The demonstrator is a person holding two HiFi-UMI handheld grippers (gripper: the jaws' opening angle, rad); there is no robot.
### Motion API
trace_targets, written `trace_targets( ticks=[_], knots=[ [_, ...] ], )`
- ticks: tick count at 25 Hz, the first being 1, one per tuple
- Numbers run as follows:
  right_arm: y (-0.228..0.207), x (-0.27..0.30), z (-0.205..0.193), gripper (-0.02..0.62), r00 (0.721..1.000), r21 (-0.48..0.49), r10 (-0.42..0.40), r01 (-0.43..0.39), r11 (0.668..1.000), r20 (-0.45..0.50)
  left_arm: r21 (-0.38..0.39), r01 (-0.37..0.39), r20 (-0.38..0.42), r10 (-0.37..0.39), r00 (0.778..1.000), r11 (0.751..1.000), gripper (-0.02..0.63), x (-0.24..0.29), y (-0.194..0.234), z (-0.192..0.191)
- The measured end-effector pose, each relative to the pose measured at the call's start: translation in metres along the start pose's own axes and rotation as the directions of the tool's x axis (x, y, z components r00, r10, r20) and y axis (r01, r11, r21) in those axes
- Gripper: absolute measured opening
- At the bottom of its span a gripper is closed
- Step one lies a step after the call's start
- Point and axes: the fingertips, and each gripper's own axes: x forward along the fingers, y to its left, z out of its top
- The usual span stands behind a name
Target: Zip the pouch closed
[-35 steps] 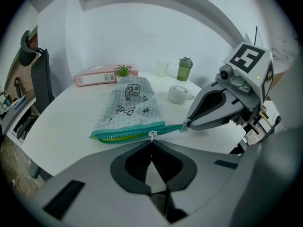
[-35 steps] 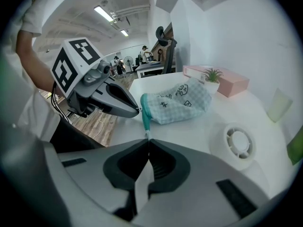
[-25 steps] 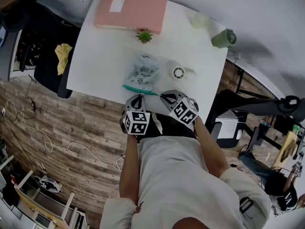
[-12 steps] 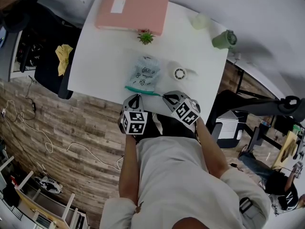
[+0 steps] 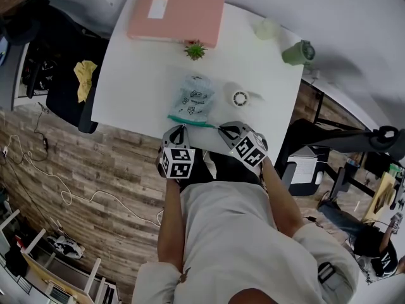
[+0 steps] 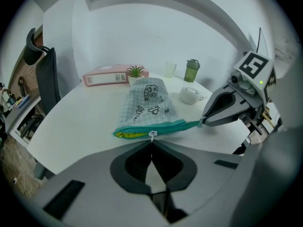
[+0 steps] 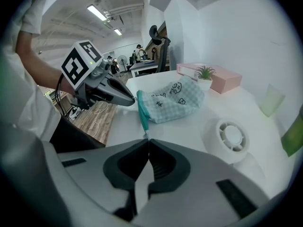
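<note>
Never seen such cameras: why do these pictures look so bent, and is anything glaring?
Head view: wide lens bows the table, light even, no glare. Left gripper view: black round border, pouch sharp. Right gripper view: ceiling lamps bright.

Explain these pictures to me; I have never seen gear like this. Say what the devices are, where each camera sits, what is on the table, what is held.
There is no robot: a person holds a hand-held gripper with two jaws in each hand. The head view comes from a camera on the person's head, looking down; the other two come from cameras riding on each gripper. On the white table lie a checked pouch, a pink box, a small plant, a green bottle, a pale cup and a white round object. The left gripper is shut on the zipper pull; the right gripper is shut on the pouch's teal zipper end.
</note>
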Motion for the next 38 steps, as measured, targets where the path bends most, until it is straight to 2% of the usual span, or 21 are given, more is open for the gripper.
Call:
trace_targets(
  ticks=[25,38],
  knots=[
    [-0.002,0.001,-0.002,0.003,0.996,0.081,-0.083,0.086,0.993,-0.028,0.021,0.018,-0.010,-0.017,1.000,1.000,-0.005,-0.002,0.030,-0.001],
    [-0.003,0.000,-0.001,0.003,0.987,0.169,-0.152,0.160,0.973,-0.061,0.102,0.098,-0.015,-0.097,0.995,0.990,-0.002,-0.001,0.052,0.003]
  ],
)
